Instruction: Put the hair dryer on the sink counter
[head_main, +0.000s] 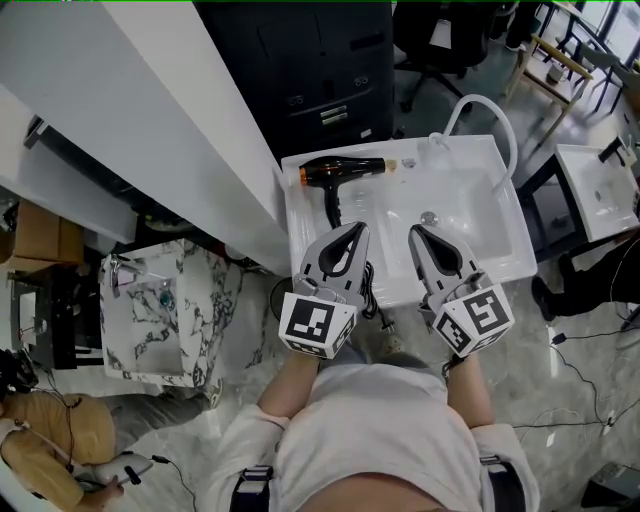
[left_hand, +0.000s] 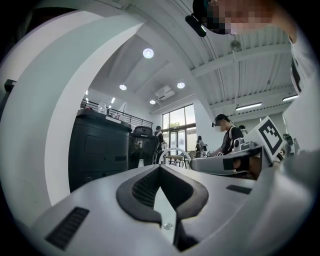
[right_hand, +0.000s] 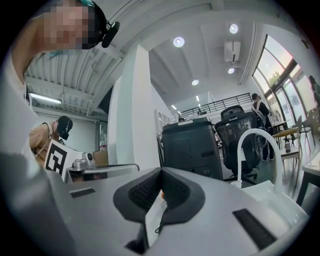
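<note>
On the back left corner of the white ceramic sink counter (head_main: 497, 262) lies the black hair dryer with the orange nozzle ring (head_main: 340, 170), flat on its side, its barrel running along the back edge and its handle pointing toward the person. A black cord (head_main: 371, 298) hangs over the counter's front edge just by the left-hand tool. The person stands right up against the counter's front, holding both grey two-jaw tools over it, well short of the dryer. The left gripper (head_main: 357, 228) points at the counter surface just below the dryer's handle, its jaws pressed together with nothing between them. The right gripper (head_main: 414, 232) sits beside it, over the near side of the basin close to the round metal drain (head_main: 428, 217), and its jaws are likewise closed tight and empty. A curved white faucet spout (head_main: 490, 110) arches over the far right of the basin. Behind the counter stands a tall black cabinet-like machine (head_main: 310, 70), and off to the left is a marble-patterned washbasin (head_main: 170, 310).
</note>
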